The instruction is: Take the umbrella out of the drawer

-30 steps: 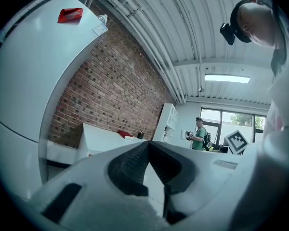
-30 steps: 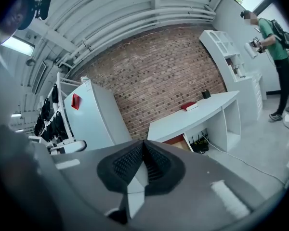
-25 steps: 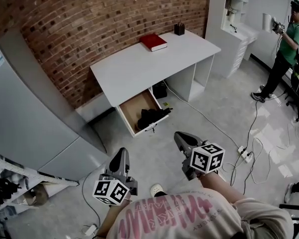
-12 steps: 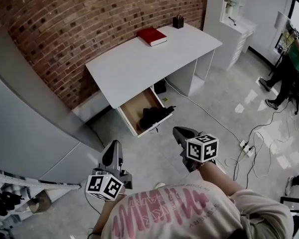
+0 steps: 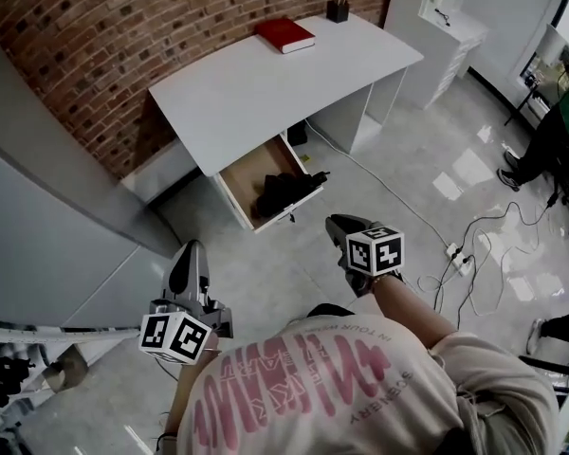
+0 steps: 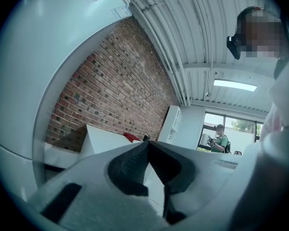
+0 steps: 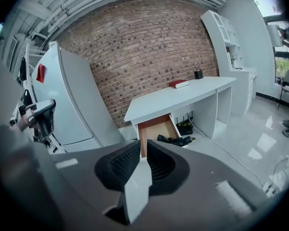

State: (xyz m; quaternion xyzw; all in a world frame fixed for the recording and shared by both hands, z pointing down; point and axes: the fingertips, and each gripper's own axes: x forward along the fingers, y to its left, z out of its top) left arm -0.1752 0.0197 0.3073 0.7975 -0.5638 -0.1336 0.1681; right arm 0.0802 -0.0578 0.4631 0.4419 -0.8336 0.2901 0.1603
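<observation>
A black folded umbrella lies in the open wooden drawer under the white desk, with its end sticking over the drawer's right front corner. My right gripper hangs in the air short of the drawer, tilted down toward it. Its jaws are opening, with a narrow gap and nothing between them. The right gripper view shows the umbrella and drawer beyond my right gripper. My left gripper is held level at the lower left, its tips touching, empty.
A red book and a dark pen holder sit on the desk. A grey cabinet stands at the left and white shelving at the right. Cables and a power strip lie on the floor. A person in green stands far right.
The view has closed in on the desk. Both grippers have moved forward, and the right one has dipped toward the drawer. The person in green now sits at the frame's right edge.
</observation>
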